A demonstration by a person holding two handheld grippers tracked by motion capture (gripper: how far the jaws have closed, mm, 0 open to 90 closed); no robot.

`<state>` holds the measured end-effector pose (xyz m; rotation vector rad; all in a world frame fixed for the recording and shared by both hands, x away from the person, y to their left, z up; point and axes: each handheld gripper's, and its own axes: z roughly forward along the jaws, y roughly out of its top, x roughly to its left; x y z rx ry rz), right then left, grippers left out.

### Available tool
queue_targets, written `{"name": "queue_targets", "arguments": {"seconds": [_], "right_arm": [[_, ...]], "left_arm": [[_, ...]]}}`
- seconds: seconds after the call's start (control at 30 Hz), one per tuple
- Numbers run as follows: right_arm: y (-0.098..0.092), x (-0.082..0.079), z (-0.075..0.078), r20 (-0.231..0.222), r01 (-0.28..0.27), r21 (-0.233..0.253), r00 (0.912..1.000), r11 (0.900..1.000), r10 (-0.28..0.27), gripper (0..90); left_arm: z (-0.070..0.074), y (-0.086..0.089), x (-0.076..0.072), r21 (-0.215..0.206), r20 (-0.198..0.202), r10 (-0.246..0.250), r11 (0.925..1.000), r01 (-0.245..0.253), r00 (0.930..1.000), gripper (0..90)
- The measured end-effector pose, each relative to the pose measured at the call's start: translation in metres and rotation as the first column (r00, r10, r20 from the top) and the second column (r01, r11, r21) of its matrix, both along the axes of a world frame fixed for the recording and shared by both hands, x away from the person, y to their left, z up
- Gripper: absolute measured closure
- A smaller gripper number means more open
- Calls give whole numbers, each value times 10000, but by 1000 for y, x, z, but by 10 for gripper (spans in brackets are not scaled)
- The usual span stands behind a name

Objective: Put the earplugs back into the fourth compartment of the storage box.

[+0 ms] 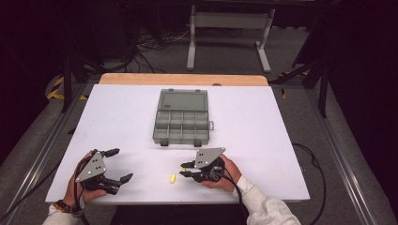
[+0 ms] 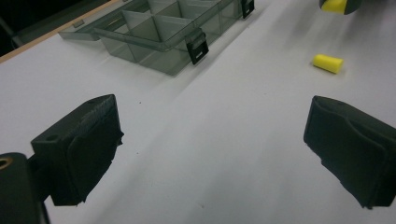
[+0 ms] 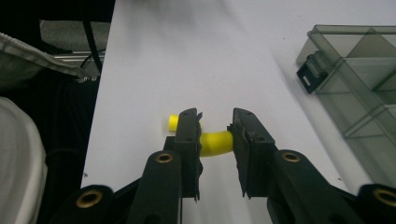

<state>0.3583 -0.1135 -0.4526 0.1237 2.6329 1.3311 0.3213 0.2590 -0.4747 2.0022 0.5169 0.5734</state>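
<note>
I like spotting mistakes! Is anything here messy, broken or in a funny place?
Nothing looks broken or spilled. One yellow earplug lies loose on the white table, outside the open compartment box. The right gripper pinches another earplug, squashed and bent between its jaws. The left gripper is open and holds nothing.

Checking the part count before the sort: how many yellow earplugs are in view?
2. One earplug is clamped between the right gripper jaws. The other earplug lies loose on the white table, between the two grippers. The organizer box compartments look empty.
</note>
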Motion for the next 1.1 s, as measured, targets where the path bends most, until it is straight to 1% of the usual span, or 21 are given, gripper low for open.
{"name": "queue_targets", "arguments": {"seconds": [0.03,0.07,0.13,0.2,0.33,0.4,0.43,0.47,0.53,0.63,0.7,0.73,0.87,0.93,1.1], "right_arm": [[-1,0,1,66,53,42,10000,10000,-53,732],[-3,1,3,149,246,150,9996,9996,-248,732],[-5,2,4,187,340,272,9992,9991,-345,731],[-7,3,6,313,434,276,9985,9987,-443,732],[-10,6,9,375,717,454,9966,9964,-734,731],[-12,7,11,468,897,573,9946,9943,-924,731],[-14,7,12,500,943,600,9940,9937,-974,731],[-15,8,12,522,1007,651,9932,9928,-1042,731],[-18,8,14,607,1127,671,9913,9914,-1168,731],[-23,11,16,635,1334,877,9882,9872,-1392,731],[-24,12,18,682,1435,927,9863,9853,-1500,731],[-25,13,18,706,1481,962,9854,9843,-1552,731],[-29,16,22,777,1716,1122,9804,9788,-1808,731],[-32,17,23,770,1849,1208,9778,9753,-1949,731],[-33,20,26,858,2001,1268,9736,9715,-2117,731]], "left_arm": [[0,0,0,0,17,0,10000,0,10000,51],[0,0,1,-38,-9,8,10000,-8,10000,50],[0,0,1,-37,-2,-20,10000,20,10000,50],[-1,0,1,-38,-38,-19,10000,19,10000,50],[-1,0,2,-80,-56,-36,10000,35,10000,50],[-1,0,3,-10,-12,-58,10000,58,10000,50],[0,-1,4,-93,10,-77,9999,77,10000,50],[0,-1,5,-22,12,-112,9999,112,9999,50],[-1,-2,6,-8,-33,-103,9999,103,9999,50],[-1,-2,6,-37,-67,-111,9999,111,9999,50],[-1,-2,6,23,-20,-85,10000,85,10000,50],[0,-1,6,-69,-11,-65,10000,65,10000,50],[-1,-1,7,-168,-89,-51,9998,49,9999,50],[-1,-1,6,-162,-86,-47,9999,45,10000,50],[-2,0,4,-115,-115,-76,9999,74,9999,49]]}}
